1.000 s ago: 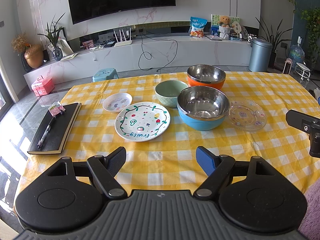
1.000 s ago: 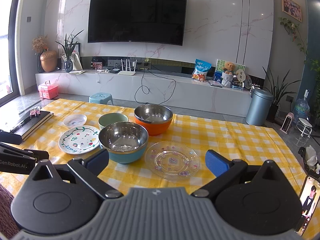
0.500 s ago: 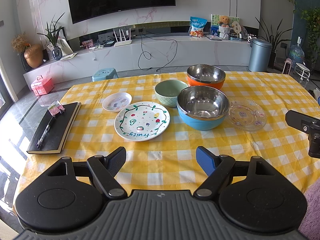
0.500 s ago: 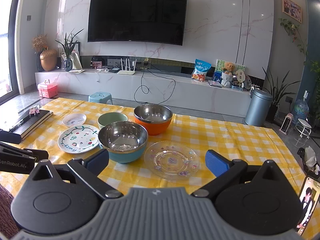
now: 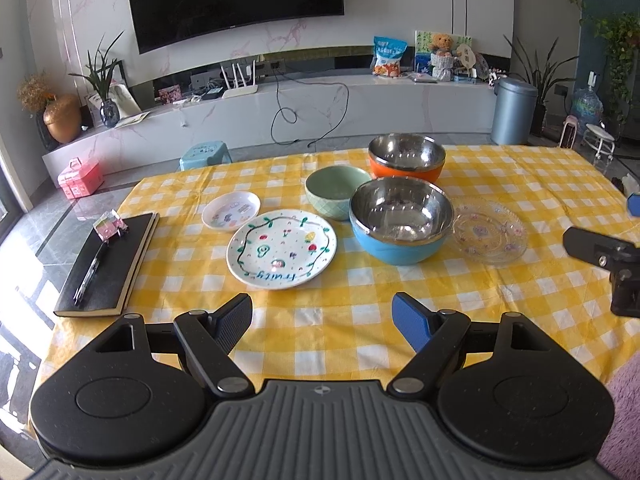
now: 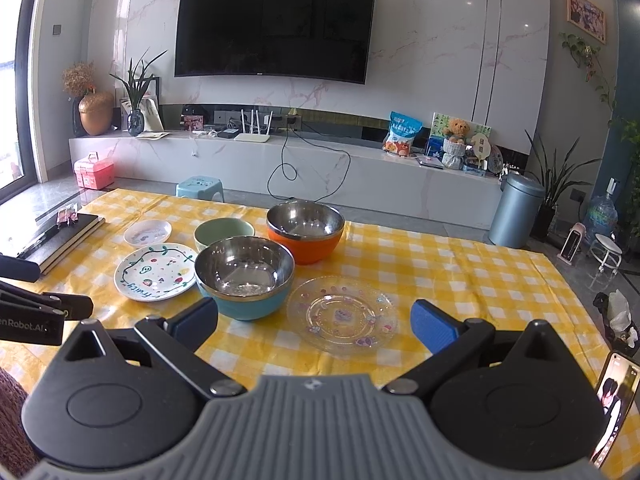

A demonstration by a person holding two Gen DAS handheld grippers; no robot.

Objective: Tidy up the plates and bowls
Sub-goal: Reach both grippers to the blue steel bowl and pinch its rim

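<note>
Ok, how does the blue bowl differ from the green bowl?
The blue bowl is wider than the green bowl. The blue bowl has a shiny steel lining; the green bowl is matte green inside and has a patterned outside. The blue bowl sits nearer the camera, beside the glass plate; the green bowl sits behind the painted plate. Both stand upright and empty.

Yellow-and-white checked tablecloth (image 5: pixel 520 184): matt cloth. Blue bowl (image 5: pixel 400 248) and orange bowl (image 5: pixel 404 172): polished mirror-bright metal liners, smooth coloured shells. Green bowl (image 5: pixel 338 192): glazed, textured outside. Painted plate (image 5: pixel 282 248): glossy ceramic. Clear plate (image 6: pixel 342 314): patterned glass. Notebook (image 5: pixel 106 268): matt black cover.
</note>
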